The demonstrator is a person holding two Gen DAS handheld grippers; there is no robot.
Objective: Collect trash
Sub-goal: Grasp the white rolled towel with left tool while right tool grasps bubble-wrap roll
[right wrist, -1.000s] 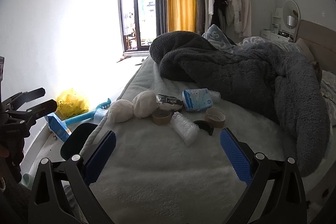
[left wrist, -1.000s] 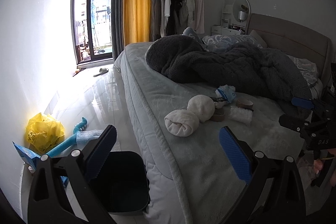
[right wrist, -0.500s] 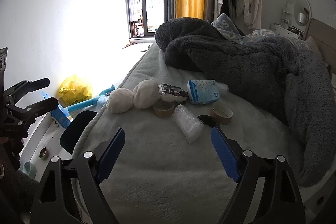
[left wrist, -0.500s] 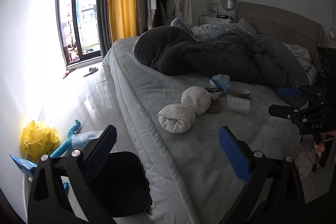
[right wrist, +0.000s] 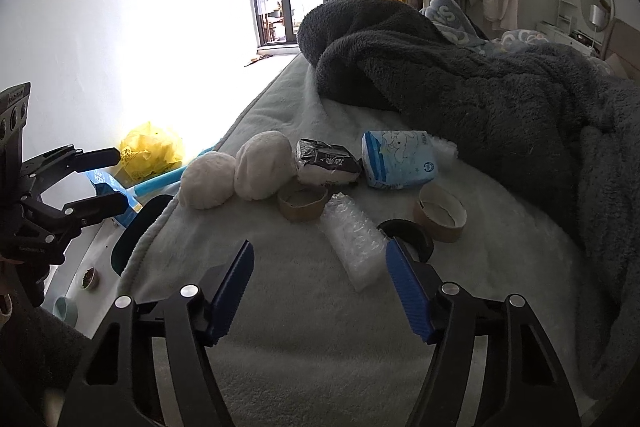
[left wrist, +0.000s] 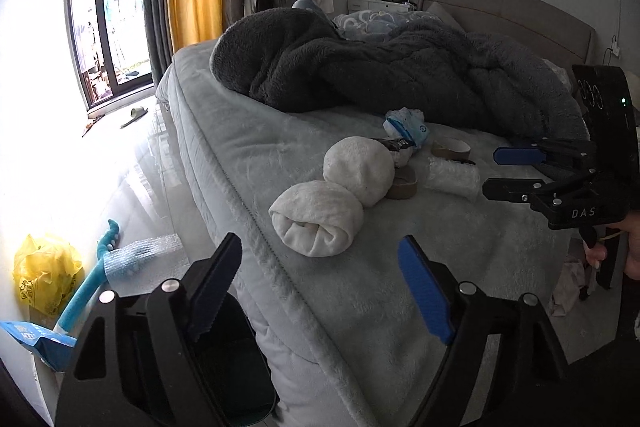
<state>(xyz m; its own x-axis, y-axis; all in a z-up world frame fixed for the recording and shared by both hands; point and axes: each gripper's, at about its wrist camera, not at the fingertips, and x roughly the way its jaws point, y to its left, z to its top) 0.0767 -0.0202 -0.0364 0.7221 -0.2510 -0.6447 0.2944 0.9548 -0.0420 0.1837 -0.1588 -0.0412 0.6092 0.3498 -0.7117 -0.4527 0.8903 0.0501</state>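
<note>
Trash lies in a cluster on the bed: a bubble-wrap roll (right wrist: 354, 241), two cardboard tape cores (right wrist: 302, 202) (right wrist: 440, 213), a black tape ring (right wrist: 408, 235), a black-and-white wrapper (right wrist: 326, 163) and a blue-white tissue pack (right wrist: 398, 159). Two rolled white towels (left wrist: 316, 219) (left wrist: 358, 175) sit beside them. My right gripper (right wrist: 320, 291) is open and empty, just short of the bubble wrap. My left gripper (left wrist: 320, 287) is open and empty over the bed edge, in front of the near towel. A dark bin (left wrist: 240, 379) stands on the floor below it.
A dark grey blanket (left wrist: 380, 75) covers the far half of the bed (left wrist: 248, 147). On the floor by the wall lie a yellow bag (left wrist: 44, 275), a blue foam tube (left wrist: 92, 279), bubble wrap (left wrist: 140, 253) and a blue packet (left wrist: 40, 343).
Both grippers have moved forward toward the cluster on the bed. The right gripper's jaws have narrowed a little but stay open. Nothing has been picked up.
</note>
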